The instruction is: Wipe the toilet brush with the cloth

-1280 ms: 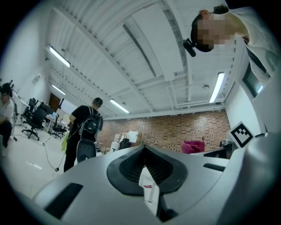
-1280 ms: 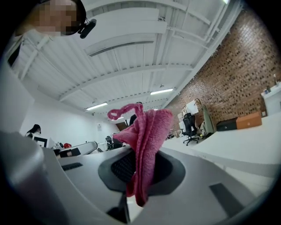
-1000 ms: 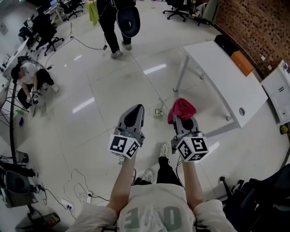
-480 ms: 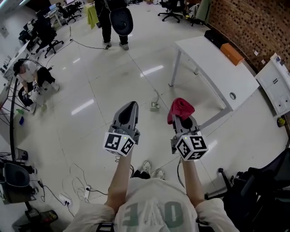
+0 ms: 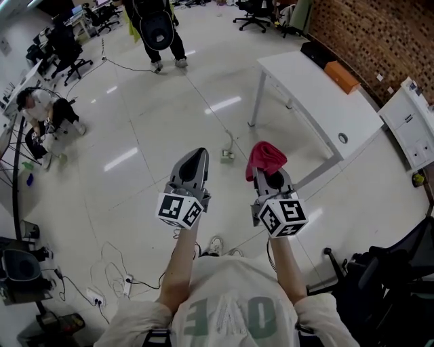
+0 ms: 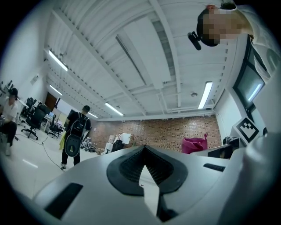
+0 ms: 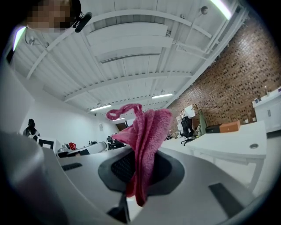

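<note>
near field: the left gripper (image 5: 196, 156), at 11 o'clock of the wearer, has its jaws closed together on nothing. the right gripper (image 5: 268, 175), at 1 o'clock, is clamped on a pink cloth (image 5: 266, 158), which stands bunched above the pads with a short end passing down between them. the toilet brush appears in no view, so the wiping is judged not yet begun. risks: the cloth is pinched by a narrow fold only, and rubbing against bristles could drag it out of the grip. the loose upper bunch could also flop over the right gripper's camera. middle field: a floor socket (image 5: 227, 156) with its cable (image 5: 203, 101) lies at 12 o'clock, a likely trip point on any walk forward. a white table (image 5: 319, 101) bearing an orange box (image 5: 341, 76) closes off 1 to 2 o'clock, and a black chair (image 5: 393, 284) crowds 4 o'clock. far field: a standing person (image 5: 154, 27) at 11 o'clock, a crouching person (image 5: 44, 112) at 10 o'clock, office chairs (image 5: 261, 10) and a brick wall (image 5: 380, 34) beyond.
</note>
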Tool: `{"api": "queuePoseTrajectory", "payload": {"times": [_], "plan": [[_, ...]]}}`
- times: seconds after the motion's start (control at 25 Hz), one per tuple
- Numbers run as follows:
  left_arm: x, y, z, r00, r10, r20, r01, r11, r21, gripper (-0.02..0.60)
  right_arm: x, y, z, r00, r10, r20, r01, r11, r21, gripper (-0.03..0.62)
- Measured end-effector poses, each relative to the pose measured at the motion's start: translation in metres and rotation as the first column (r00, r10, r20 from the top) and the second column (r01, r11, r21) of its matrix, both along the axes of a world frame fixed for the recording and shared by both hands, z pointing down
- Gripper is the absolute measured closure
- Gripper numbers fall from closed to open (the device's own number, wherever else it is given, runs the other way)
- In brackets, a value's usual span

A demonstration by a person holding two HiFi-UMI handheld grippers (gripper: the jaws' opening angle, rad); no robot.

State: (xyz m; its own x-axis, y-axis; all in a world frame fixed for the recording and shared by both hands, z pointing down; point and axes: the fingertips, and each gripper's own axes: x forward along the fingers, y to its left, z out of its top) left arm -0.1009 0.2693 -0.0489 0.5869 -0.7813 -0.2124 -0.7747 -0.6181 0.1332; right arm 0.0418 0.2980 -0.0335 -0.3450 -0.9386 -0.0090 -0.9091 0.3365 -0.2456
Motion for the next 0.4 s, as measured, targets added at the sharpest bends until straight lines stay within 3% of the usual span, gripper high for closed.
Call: {"api": "queuePoseTrajectory", "payload": {"times": [0.4], "plan": [[0.0036, 0.0016, -0.0041, 1.0, 0.018, -0.017, -0.018, 1.0, -0.002, 0.578, -0.0073, 0.0041, 0.0008, 1.0, -0.011, -0.003, 0.011, 1.0, -0.009, 0.563]]}}
